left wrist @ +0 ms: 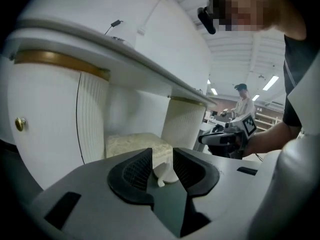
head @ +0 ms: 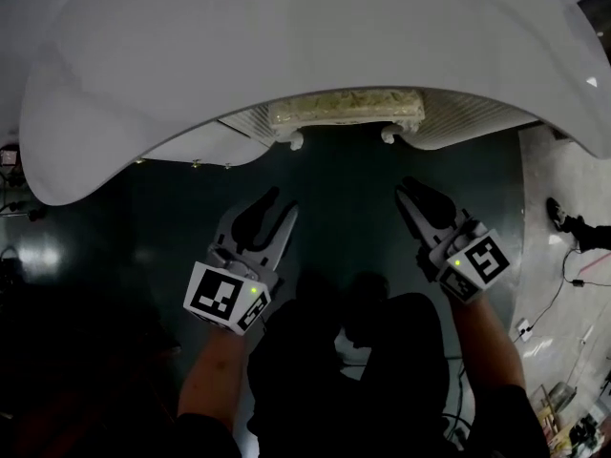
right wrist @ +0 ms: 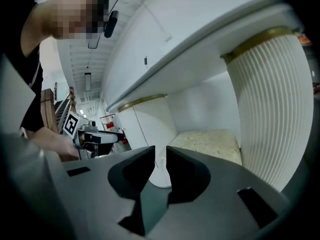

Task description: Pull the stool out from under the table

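The table [head: 286, 46] overhangs the stool [head: 346, 109], tucked beneath it at 12 o'clock. Your left tool [head: 280, 204], at 7 o'clock of it, is slightly parted and empty. Your right tool [head: 409, 191], at 5 o'clock, is clenched on nothing, so it may only shove the stool deeper.

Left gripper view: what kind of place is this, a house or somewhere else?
Probably a big workshop or test hall, not a house: long ceiling lights, another person standing far behind, and loose cables lying about. The white table and cushioned stool stand in it.
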